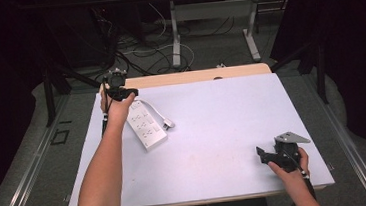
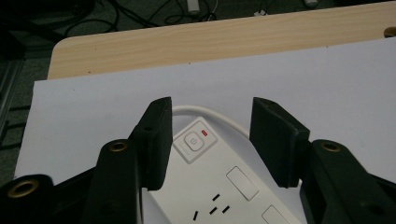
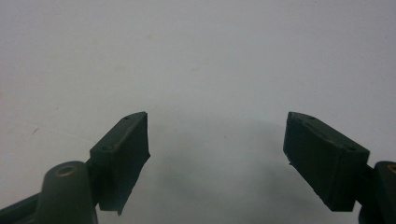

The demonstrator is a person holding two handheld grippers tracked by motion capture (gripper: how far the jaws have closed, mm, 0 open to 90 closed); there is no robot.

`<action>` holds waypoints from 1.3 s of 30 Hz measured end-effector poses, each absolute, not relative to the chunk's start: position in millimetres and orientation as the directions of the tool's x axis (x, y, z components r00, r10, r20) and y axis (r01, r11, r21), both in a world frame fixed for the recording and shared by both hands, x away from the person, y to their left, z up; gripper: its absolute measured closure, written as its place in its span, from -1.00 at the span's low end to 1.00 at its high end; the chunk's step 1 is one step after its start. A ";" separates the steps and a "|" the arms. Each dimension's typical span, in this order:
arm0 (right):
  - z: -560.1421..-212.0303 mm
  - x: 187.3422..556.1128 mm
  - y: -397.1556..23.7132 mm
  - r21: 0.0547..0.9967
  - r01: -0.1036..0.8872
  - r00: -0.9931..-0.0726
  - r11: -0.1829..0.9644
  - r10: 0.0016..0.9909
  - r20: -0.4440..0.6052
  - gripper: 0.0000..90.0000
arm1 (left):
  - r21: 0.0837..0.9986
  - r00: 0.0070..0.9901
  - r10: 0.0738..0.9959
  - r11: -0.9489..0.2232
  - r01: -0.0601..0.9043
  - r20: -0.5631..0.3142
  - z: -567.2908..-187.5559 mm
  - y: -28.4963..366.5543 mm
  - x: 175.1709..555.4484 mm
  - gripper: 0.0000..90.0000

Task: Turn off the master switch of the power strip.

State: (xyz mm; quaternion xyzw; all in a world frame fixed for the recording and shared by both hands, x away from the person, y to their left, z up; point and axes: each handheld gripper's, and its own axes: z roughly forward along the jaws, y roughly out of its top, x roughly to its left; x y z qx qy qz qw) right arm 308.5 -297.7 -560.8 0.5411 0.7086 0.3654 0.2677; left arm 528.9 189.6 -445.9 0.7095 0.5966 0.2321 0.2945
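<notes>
The left gripper [image 2: 210, 140] hangs over the switch end of a white plastic power strip [image 2: 219, 186], jaws apart, neither pad pressing on it. The strip is a flat, smooth, rounded bar; its square button [image 2: 193, 141] and red lamp lie between the jaws, its round cord [image 2: 219, 116] just beyond them. Its near end is cut off. The right gripper [image 3: 217, 158] stands wide open over the bare, matte pale desk [image 3: 196, 56], nothing between its jaws.

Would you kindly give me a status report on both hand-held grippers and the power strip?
Left hand-held gripper open over power strip switch end. Right hand-held gripper open, empty. Nothing in the way.
</notes>
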 end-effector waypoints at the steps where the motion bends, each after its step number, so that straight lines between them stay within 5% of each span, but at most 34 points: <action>1: -560.7 308.5 -297.6 0.807 0.572 -0.272 0.145 0.962 0.020 -0.52 | 0.696 0.186 0.982 -0.114 0.709 -0.028 -445.3 190.0 529.6 0.14; 26: -560.9 308.6 -297.2 0.809 0.569 -0.278 0.148 0.960 0.019 -0.52 | 0.653 0.164 0.984 -0.078 0.753 -0.071 -468.9 193.5 545.8 0.98; 39: -560.9 309.0 -298.0 0.811 0.569 -0.275 0.136 0.961 0.032 -0.52 | 0.631 0.170 0.983 -0.085 0.771 -0.075 -485.5 184.5 551.3 1.00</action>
